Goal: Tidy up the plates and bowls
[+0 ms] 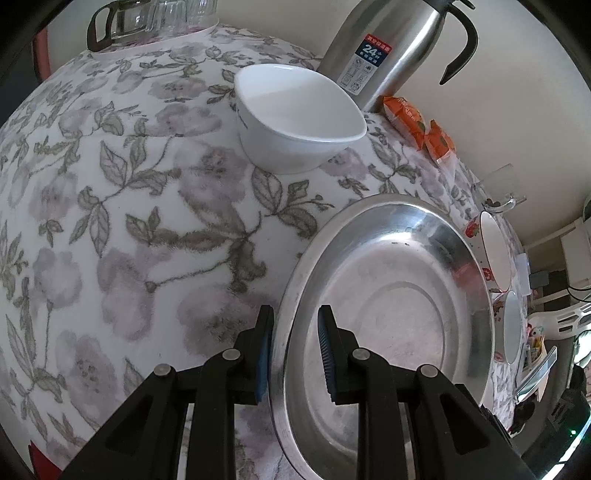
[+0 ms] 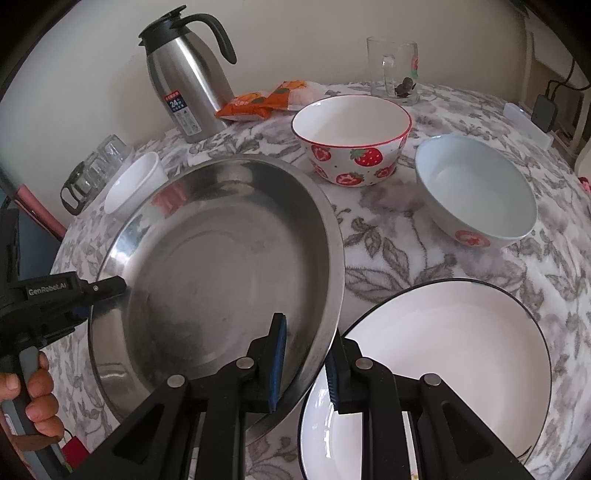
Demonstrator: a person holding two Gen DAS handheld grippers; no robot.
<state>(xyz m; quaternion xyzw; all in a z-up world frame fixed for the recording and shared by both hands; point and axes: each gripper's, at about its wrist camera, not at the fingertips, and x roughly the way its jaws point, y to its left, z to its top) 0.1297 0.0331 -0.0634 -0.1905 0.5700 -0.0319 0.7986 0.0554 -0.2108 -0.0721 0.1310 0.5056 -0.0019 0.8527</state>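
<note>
A large steel plate [image 1: 399, 295] [image 2: 221, 258] lies on the flowered tablecloth. My left gripper [image 1: 295, 314] straddles its left rim, one finger outside and one inside, with a gap around the rim; it shows in the right wrist view [image 2: 107, 288]. My right gripper [image 2: 308, 332] straddles the plate's right rim, which overlaps a white plate with a dark rim [image 2: 443, 350]. A small white bowl [image 1: 295, 118] [image 2: 136, 181] stands behind. A strawberry bowl [image 2: 351, 136] [image 1: 491, 251] and a pale blue bowl [image 2: 476, 192] [image 1: 513, 332] stand at the right.
A steel thermos jug [image 1: 391, 48] [image 2: 188, 77] stands at the back by the wall with orange snack packets [image 1: 421, 125] [image 2: 262, 99]. A glass mug [image 2: 393, 70] is at the back right. A glass pot and tumblers [image 1: 147, 18] [image 2: 96, 166] stand at the far left.
</note>
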